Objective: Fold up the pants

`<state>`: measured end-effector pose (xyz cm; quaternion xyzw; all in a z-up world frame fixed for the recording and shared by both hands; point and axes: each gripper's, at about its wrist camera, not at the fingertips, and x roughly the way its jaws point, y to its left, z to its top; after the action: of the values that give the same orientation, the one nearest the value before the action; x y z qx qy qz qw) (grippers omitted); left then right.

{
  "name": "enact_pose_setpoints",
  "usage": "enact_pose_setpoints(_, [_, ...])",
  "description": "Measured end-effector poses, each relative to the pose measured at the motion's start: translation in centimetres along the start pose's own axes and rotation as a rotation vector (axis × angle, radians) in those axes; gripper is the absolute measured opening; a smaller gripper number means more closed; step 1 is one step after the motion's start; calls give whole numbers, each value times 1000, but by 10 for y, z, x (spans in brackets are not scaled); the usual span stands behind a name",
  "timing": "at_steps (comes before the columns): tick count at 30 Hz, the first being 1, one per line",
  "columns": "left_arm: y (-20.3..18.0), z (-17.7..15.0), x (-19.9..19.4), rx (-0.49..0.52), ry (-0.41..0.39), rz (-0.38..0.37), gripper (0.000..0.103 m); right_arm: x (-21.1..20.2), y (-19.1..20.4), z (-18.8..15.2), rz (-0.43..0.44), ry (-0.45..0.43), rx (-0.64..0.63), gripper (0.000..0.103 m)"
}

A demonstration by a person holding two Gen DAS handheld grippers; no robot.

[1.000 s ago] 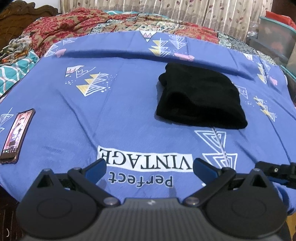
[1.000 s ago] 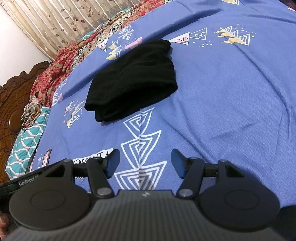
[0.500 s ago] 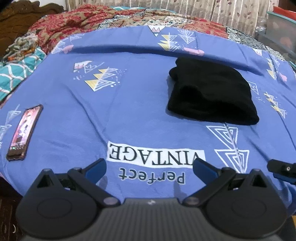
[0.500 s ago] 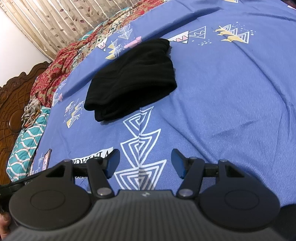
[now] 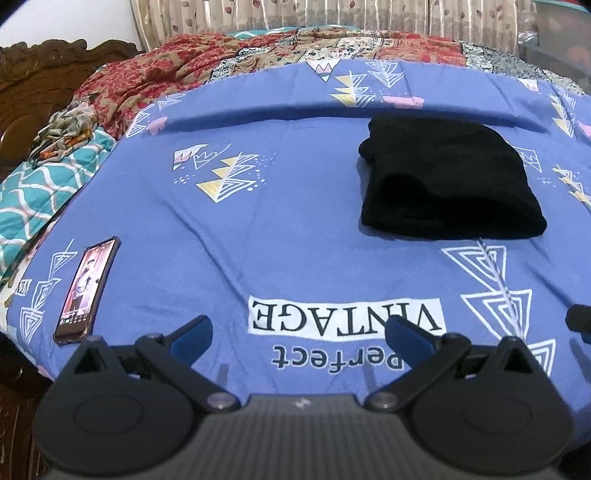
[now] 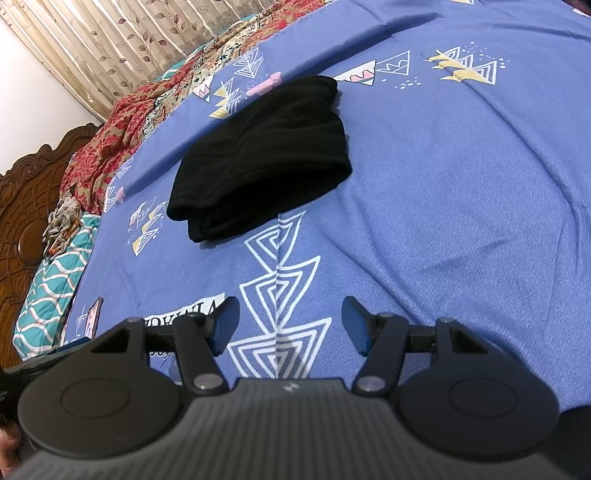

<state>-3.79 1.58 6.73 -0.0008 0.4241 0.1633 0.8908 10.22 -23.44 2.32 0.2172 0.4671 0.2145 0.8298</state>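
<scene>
Both grippers hover empty over the blue bedsheet [image 5: 295,221], left gripper [image 5: 299,332] and right gripper [image 6: 290,325] with jaws spread and nothing between them. Black pants [image 5: 443,181] lie folded into a compact bundle on the bedsheet, well beyond the "Perfect VINTAGE" print [image 5: 343,314], apart from both grippers. Phone [image 5: 86,291] lies far left of the print, near the sheet's edge.

Phone [image 5: 85,291] face-up on blue bedsheet [image 5: 295,221]; red patterned quilt [image 5: 155,70], teal blanket [image 5: 33,192], curtains [image 5: 332,14] behind.
</scene>
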Motion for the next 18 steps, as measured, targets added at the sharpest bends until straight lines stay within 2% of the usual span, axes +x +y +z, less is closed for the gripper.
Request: enact_pose_setpoints(18, [-2, 1, -2, 16, -5, -9, 103, 1, -2, 1, -1, 1, 0, 64])
